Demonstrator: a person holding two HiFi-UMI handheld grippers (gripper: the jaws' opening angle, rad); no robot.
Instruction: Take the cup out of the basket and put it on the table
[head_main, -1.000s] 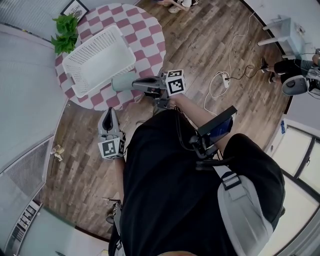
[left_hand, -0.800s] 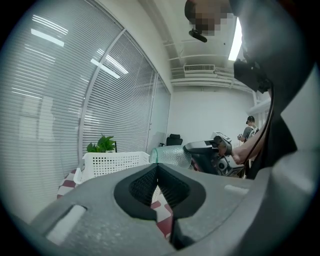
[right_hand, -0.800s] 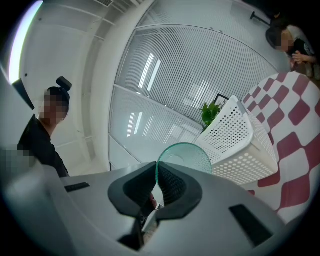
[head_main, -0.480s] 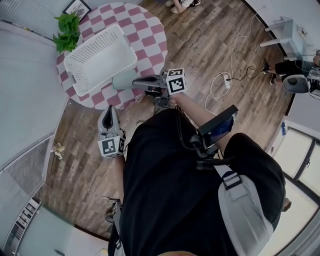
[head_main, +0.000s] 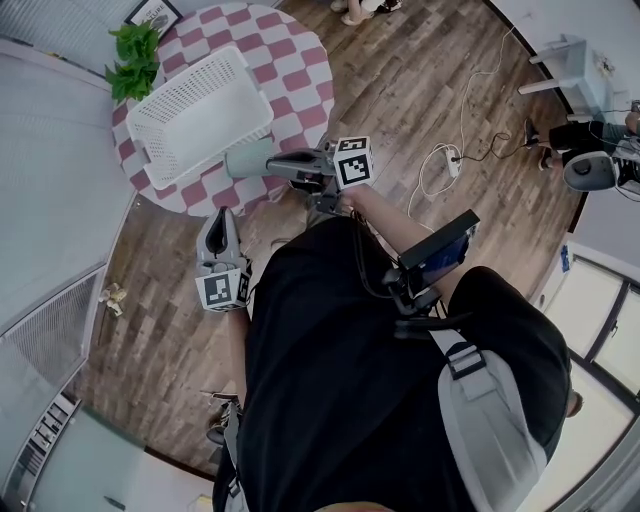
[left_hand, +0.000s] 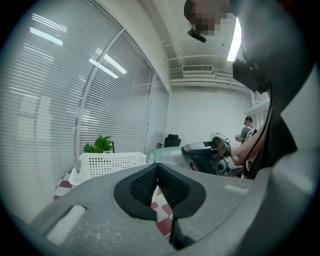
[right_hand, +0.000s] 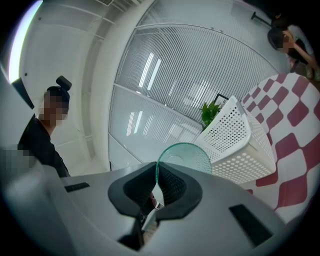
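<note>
Both claws closed: right claw (right_hand: 156, 180) pinches the cup (right_hand: 186, 156), left claw (left_hand: 157, 176) empty.

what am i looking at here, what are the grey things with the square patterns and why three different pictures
A person holds a two-jawed gripper in each hand. One picture is from a camera on the person's head, looking down; the other two are from cameras on the grippers. The round checked table carries a white basket, a plant and a picture frame. The right gripper has its jaws shut on the rim of a greenish glass cup beside the basket. The left gripper is shut on nothing.
</note>
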